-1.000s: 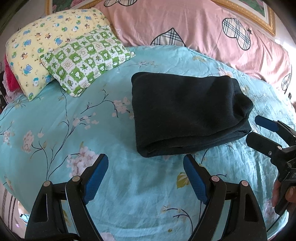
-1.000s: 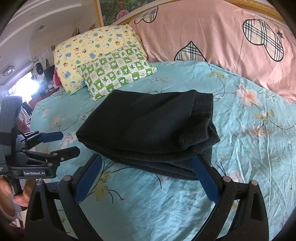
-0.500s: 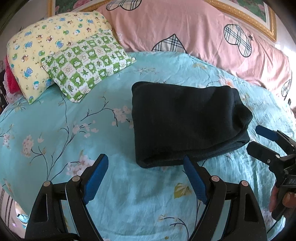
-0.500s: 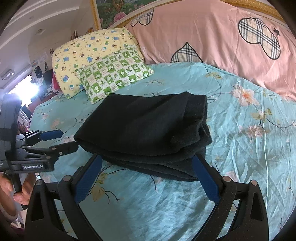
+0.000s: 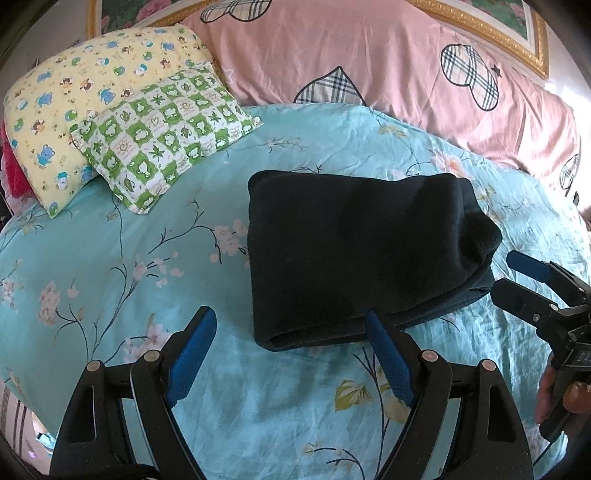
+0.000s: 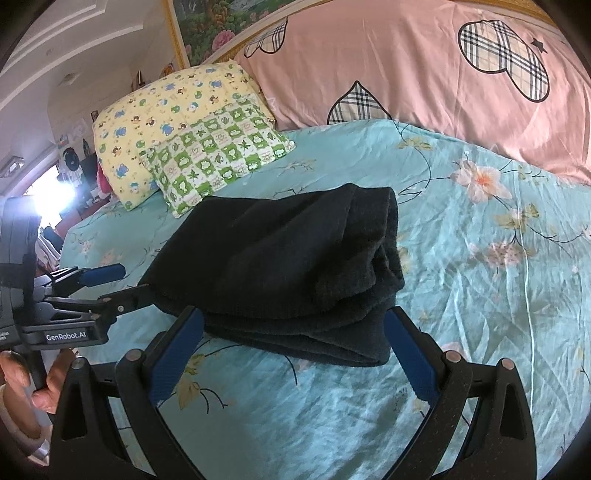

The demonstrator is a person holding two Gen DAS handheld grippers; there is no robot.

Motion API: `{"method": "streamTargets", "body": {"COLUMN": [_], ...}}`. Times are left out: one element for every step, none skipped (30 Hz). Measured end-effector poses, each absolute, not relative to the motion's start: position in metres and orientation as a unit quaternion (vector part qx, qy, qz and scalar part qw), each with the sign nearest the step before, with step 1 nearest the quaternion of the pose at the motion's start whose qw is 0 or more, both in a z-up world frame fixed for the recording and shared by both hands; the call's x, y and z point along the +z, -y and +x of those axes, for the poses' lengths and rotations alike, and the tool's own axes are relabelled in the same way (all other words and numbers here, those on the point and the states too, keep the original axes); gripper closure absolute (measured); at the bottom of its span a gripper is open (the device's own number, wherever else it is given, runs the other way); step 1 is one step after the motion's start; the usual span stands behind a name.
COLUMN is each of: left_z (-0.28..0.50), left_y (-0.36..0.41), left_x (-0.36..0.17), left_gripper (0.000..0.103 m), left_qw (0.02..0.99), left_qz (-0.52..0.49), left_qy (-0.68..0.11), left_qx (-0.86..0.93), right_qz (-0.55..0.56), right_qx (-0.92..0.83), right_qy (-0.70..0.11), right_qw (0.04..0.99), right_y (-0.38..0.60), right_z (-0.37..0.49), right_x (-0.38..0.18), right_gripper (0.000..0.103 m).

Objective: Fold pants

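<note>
The black pants [image 5: 362, 254] lie folded in a thick rectangular bundle on the turquoise floral bedsheet [image 5: 110, 266]; they also show in the right wrist view [image 6: 288, 273]. My left gripper [image 5: 290, 343] is open and empty, just in front of the bundle's near left corner. My right gripper [image 6: 295, 343] is open and empty, its fingers either side of the bundle's near edge. The left view shows the right gripper [image 5: 517, 277] at the bundle's right end. The right view shows the left gripper [image 6: 118, 284] at its left end.
A yellow cartoon pillow [image 5: 74, 99] and a green checked pillow [image 5: 162, 136] lie at the back left. A pink quilt with plaid hearts [image 5: 388, 62] runs along the back. A framed picture [image 6: 210, 26] hangs behind.
Both grippers have moved a little closer to the folded pants, which sit lower and nearer in both views. The pants have not moved on the sheet. Both stay open.
</note>
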State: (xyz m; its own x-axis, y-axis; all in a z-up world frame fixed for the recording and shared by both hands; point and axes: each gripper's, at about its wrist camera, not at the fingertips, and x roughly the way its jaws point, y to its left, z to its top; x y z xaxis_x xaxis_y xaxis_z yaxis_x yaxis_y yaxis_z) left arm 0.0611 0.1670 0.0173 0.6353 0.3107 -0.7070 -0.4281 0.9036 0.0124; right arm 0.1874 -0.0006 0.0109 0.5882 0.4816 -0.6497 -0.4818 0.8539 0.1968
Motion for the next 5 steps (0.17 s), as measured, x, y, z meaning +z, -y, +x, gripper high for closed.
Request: {"method": "streamTargets", "body": {"left_z": [0.0623, 0.0634, 0.0646, 0.0656, 0.0662], "left_y": [-0.1662, -0.1655, -0.1643, -0.164, -0.1633], "left_x": [0.0163, 0.0159, 0.016, 0.0164, 0.0172], "left_gripper": [0.019, 0.019, 0.019, 0.019, 0.019], "left_qw": [0.9, 0.9, 0.9, 0.901, 0.902], "left_qz": [-0.077, -0.076, -0.074, -0.073, -0.072], "left_qy": [-0.377, -0.379, -0.38, -0.379, -0.378], "left_qx": [0.202, 0.2, 0.2, 0.199, 0.198], "right_qz": [0.001, 0.002, 0.003, 0.002, 0.002], "right_qx": [0.271, 0.272, 0.272, 0.272, 0.272], "right_qy": [-0.364, -0.365, -0.366, -0.365, -0.365], "right_qw": [0.891, 0.89, 0.89, 0.89, 0.891], "right_y": [0.0006, 0.001, 0.001, 0.001, 0.0008], "right_z": [0.1875, 0.1879, 0.1879, 0.1877, 0.1877], "right_x": [0.0106, 0.0102, 0.01, 0.0101, 0.01], "right_gripper": [0.005, 0.005, 0.005, 0.005, 0.005]}}
